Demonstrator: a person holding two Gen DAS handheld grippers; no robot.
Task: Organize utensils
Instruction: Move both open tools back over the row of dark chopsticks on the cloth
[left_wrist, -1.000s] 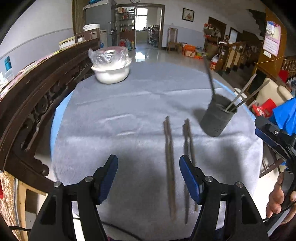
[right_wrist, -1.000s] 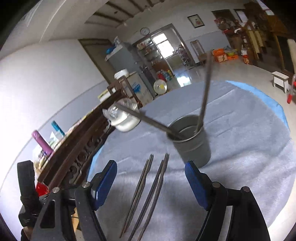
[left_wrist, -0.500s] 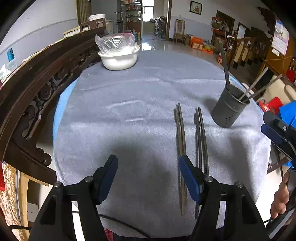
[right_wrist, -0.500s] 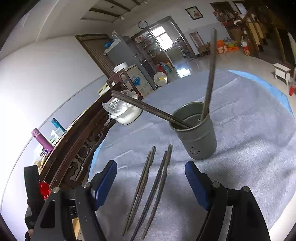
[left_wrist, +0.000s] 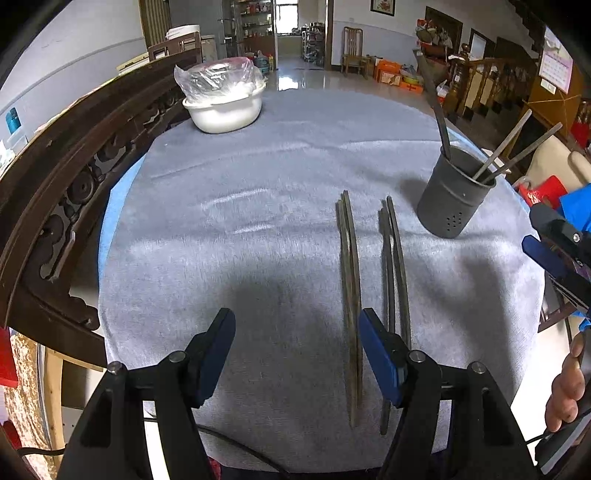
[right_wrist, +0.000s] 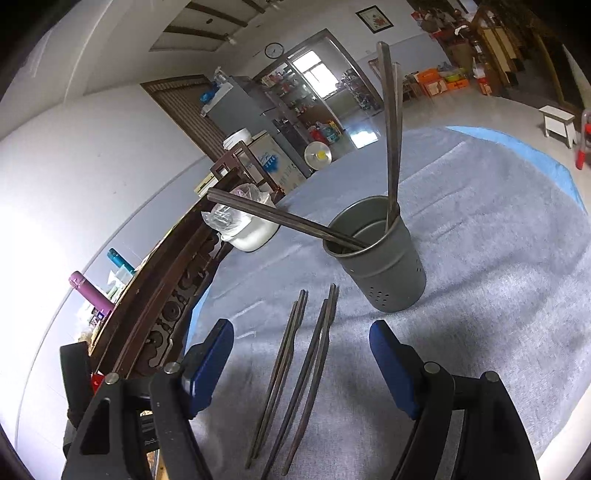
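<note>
Two pairs of dark chopsticks lie side by side on the grey tablecloth: a left pair (left_wrist: 351, 295) (right_wrist: 280, 369) and a right pair (left_wrist: 395, 280) (right_wrist: 310, 369). A grey perforated utensil cup (left_wrist: 452, 199) (right_wrist: 384, 258) stands past them and holds several chopsticks leaning out. My left gripper (left_wrist: 297, 354) is open and empty, low over the near table, with the left pair beside its right finger. My right gripper (right_wrist: 301, 365) is open and empty above the near ends of both pairs; it also shows at the right edge of the left wrist view (left_wrist: 554, 243).
A white bowl covered with clear plastic (left_wrist: 223, 99) (right_wrist: 243, 225) sits at the far left of the round table (left_wrist: 258, 184). A carved dark wooden rail (left_wrist: 55, 184) runs along the table's left side. The table edge is close below both grippers.
Both grippers have pulled back and risen, so the chopsticks and cup sit farther away in view. The left view has tilted down toward the table. Nothing was grasped.
</note>
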